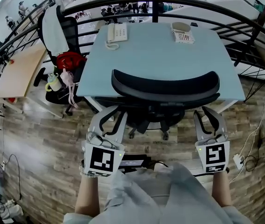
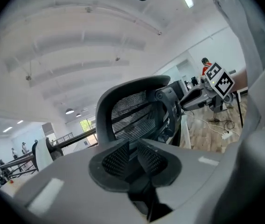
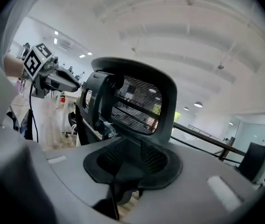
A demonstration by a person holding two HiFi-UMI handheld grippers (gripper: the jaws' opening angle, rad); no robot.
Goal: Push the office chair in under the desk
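Note:
The black office chair [image 1: 165, 85] stands at the front edge of the pale blue desk [image 1: 160, 50]. Its seat is under the top and its curved backrest is level with the desk's edge. My left gripper [image 1: 110, 116] is just behind the chair's left side and my right gripper [image 1: 210, 115] just behind its right side. Neither touches the chair. In the left gripper view the mesh backrest [image 2: 128, 108] rises ahead of the left gripper [image 2: 135, 155]. In the right gripper view the backrest [image 3: 137, 104] rises ahead of the right gripper [image 3: 133, 155]. Each pair of pads leaves a narrow gap with nothing in it.
A white phone [image 1: 117, 32] and a small box with a cup [image 1: 183, 31] sit at the desk's far edge. A second chair with a red bag [image 1: 69, 59] stands to the left. A black railing [image 1: 170, 1] curves behind. A power strip [image 1: 239, 160] lies on the wooden floor at right.

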